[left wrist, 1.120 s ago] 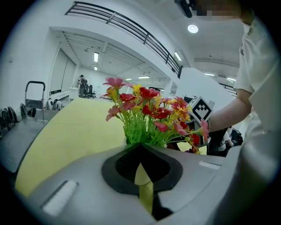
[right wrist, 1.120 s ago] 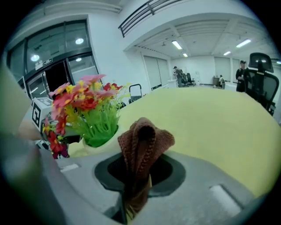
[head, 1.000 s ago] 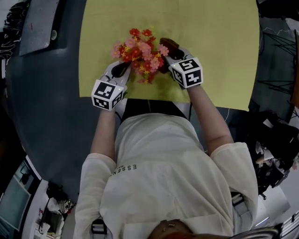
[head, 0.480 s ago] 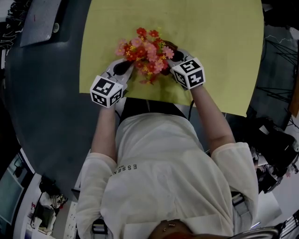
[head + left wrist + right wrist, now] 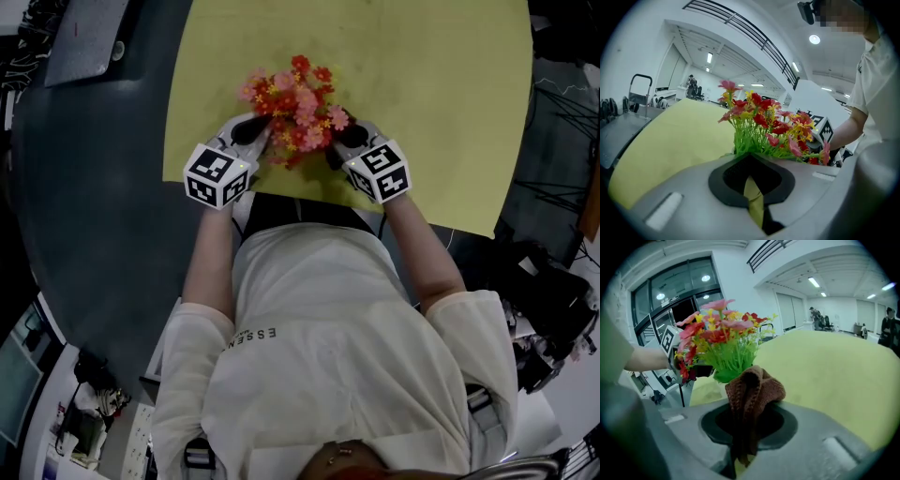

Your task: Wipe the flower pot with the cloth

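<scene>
Your right gripper (image 5: 344,141), clamped on the cloth (image 5: 752,386), slid down the flowers' (image 5: 295,98) right side, apparently mid-wipe; your left gripper (image 5: 254,128) keeps its jaws together.

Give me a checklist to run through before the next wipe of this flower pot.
1. Cloth held in the right gripper: ok, the brown cloth is pinched between its jaws.
2. Cloth touching the pot: cannot tell, the flowers hide the pot from above.
3. Left gripper steadying the pot: cannot tell; its jaws are together at the foot of the flowers, but no grip shows.
4. Flowers upright: ok, the stems rise straight in both gripper views.
5. Flowers over the yellow mat: ok.
</scene>
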`<action>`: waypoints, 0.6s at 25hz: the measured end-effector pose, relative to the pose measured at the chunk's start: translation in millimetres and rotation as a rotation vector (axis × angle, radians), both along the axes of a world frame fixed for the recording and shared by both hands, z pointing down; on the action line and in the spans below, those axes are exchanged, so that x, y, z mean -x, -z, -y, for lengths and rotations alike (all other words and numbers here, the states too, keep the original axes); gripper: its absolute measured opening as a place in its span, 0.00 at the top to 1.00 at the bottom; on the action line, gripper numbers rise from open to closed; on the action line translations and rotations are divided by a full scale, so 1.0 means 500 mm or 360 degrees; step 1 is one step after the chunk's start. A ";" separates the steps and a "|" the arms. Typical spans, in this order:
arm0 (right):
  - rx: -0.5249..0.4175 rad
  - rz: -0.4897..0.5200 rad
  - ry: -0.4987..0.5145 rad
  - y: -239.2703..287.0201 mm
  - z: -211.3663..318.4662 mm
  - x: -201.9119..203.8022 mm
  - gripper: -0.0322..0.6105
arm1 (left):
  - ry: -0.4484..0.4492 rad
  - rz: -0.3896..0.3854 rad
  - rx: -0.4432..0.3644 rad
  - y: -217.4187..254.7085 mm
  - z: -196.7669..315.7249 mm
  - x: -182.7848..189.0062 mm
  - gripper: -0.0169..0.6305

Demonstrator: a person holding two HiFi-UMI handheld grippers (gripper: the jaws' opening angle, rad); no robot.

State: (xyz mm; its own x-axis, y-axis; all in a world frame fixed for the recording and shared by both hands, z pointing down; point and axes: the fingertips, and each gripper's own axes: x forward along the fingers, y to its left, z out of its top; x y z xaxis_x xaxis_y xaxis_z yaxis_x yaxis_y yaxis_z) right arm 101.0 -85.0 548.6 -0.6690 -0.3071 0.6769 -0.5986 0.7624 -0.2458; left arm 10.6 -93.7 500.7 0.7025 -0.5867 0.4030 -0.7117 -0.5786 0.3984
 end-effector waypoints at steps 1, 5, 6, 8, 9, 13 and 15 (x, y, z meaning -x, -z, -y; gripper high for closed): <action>0.0002 -0.0007 0.0020 0.002 -0.011 0.003 0.86 | 0.0003 -0.0006 -0.0004 0.001 0.000 0.002 0.95; 0.0040 0.0003 0.0151 0.005 -0.068 0.021 0.86 | -0.0009 0.0012 -0.0030 -0.001 -0.007 0.010 0.95; 0.0054 0.0016 0.0187 0.005 -0.081 0.023 0.86 | -0.0013 0.0030 -0.0039 -0.001 -0.009 0.011 0.95; 0.0067 0.0042 0.0216 0.009 -0.092 0.018 0.86 | -0.0019 0.0066 -0.0048 -0.003 -0.015 0.011 0.95; 0.0063 0.0052 0.0203 0.011 -0.089 0.010 0.86 | -0.0018 0.0076 -0.0045 -0.003 -0.018 0.011 0.95; 0.0010 0.0063 0.0127 0.026 -0.041 -0.034 0.86 | 0.0010 0.0044 -0.0016 -0.005 -0.023 0.005 0.95; -0.0038 0.0071 0.0133 0.038 -0.001 -0.049 0.86 | 0.0018 0.0023 -0.0008 -0.004 -0.020 0.001 0.95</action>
State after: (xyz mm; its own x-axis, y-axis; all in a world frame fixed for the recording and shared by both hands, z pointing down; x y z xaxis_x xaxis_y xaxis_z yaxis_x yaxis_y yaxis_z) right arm 125.3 -84.5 529.6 -0.7222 -0.2643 0.6392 -0.5213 0.8153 -0.2519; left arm 10.1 -83.5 502.5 0.6899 -0.5967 0.4098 -0.7239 -0.5724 0.3852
